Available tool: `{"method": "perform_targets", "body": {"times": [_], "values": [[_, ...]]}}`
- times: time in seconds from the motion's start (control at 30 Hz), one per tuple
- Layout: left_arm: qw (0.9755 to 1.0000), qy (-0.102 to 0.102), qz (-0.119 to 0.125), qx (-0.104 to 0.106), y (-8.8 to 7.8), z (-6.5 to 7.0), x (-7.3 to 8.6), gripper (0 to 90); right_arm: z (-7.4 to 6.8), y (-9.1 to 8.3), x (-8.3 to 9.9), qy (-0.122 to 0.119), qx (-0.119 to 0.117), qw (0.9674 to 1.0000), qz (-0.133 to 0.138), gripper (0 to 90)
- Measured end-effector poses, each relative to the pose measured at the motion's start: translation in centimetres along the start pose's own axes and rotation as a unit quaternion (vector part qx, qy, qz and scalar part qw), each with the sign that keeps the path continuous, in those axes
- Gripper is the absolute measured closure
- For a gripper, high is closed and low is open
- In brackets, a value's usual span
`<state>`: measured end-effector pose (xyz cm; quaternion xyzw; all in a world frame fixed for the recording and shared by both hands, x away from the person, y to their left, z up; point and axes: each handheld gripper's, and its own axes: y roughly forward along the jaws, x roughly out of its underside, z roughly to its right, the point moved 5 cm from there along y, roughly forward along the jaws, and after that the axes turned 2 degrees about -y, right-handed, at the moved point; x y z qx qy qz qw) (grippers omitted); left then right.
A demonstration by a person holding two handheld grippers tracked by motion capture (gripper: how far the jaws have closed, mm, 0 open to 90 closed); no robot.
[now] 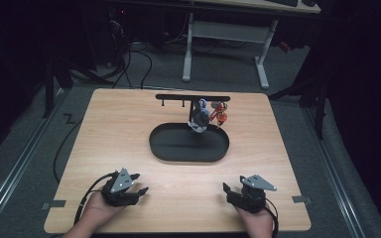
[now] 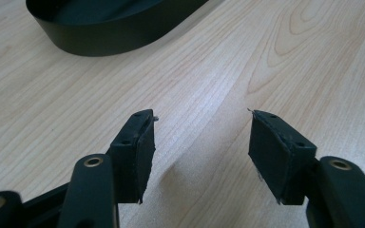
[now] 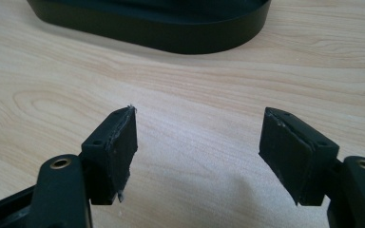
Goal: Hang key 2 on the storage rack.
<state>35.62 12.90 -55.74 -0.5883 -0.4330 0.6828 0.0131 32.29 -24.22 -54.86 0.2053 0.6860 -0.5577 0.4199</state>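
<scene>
At the near left of the table (image 1: 129, 129) the left gripper (image 1: 140, 184) rests low over the wood in the person's left hand (image 1: 96, 210), its jaws spread with nothing but bare wood grain between them; its own view shows the left gripper (image 2: 202, 137) aimed toward the near wall of the tray (image 2: 109, 40), well apart from it. In the middle of the table lies the black oval tray (image 1: 188, 154). Just behind it stands a black rack (image 1: 193, 97) with a crossbar, and from its right half hang two keychains (image 1: 209, 115) — a grey-white one and a red-orange one — dangling over the tray's far rim. At the near right, the right gripper (image 1: 226, 191) sits in the right hand (image 1: 258, 223), jaws likewise spread and holding nothing; in its own view the right gripper (image 3: 197, 135) faces the tray wall across open wood.
</scene>
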Motion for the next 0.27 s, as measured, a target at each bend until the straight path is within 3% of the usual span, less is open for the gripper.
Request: {"method": "perform_targets", "body": {"times": [0.27], "values": [[1.0000, -0.001, 0.000, -0.006, -0.02, 0.25, 0.06, 40.9, -0.11, 0.18, 0.17, -0.003, -0.014, 0.9999, -0.006, 27.4]]}}
